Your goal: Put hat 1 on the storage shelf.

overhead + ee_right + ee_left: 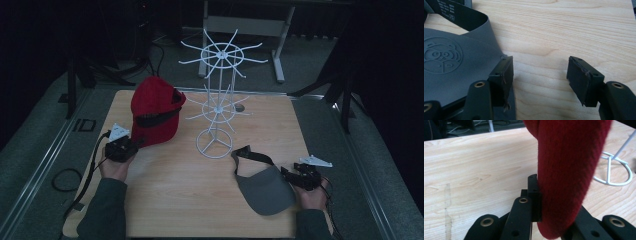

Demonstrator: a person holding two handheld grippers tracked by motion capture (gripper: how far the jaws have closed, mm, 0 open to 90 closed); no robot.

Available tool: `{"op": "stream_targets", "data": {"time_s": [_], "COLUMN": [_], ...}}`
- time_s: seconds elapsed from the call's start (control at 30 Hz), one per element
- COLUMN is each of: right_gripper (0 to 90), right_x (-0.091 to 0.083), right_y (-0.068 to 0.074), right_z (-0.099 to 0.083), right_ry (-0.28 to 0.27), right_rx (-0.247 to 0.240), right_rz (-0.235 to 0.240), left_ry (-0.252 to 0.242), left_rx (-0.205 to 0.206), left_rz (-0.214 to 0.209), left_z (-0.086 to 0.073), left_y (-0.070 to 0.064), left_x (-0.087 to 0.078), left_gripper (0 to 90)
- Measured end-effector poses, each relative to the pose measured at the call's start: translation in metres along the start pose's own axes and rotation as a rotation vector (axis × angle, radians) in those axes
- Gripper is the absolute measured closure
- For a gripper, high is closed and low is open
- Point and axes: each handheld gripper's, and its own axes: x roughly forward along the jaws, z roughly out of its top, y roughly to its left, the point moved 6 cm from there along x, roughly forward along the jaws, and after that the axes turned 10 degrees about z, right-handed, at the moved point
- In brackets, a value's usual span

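A red cap [155, 110] stands lifted at the table's left, its brim [566, 177] pinched between the jaws of my left gripper [131, 146]. A white wire hat stand [217, 100] rises at the table's middle, its round base [615, 171] to the right in the left gripper view. A grey visor [265, 187] with a black strap [250, 156] lies flat at the front right. My right gripper [289, 175] sits at the visor's right edge, open, with bare wood between its fingers [584, 80]. An embossed animal logo [441, 55] marks the visor.
The wooden table [190, 200] has grey carpeted floor around it. A metal rail [45, 165] runs along the left, and a black cable loop [65, 179] lies there. A desk frame [250, 25] stands behind the table.
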Motion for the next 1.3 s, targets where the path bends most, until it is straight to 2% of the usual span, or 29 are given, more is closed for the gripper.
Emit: {"op": "stream_targets", "data": {"time_s": [0.27,0.6,1.3], "right_gripper": [38.0,37.9,37.6], "right_x": [0.0,0.0,0.004], "right_y": [0.0,0.0,-0.001], "right_z": [0.0,0.0,0.003], "right_ry": [0.0,0.0,-0.001], "right_rx": [-0.001,0.0,0.002], "right_rz": [-0.001,-0.002,-0.003], "left_ry": [-0.025,-0.055,-0.103], "left_rx": [0.002,0.0,-0.013], "left_rz": [0.027,0.019,0.043], "left_z": [0.012,0.029,0.064], "left_y": [0.003,0.001,0.0], "left_x": [-0.006,-0.012,-0.021], "left_gripper": [86.0,86.0,86.0]}}
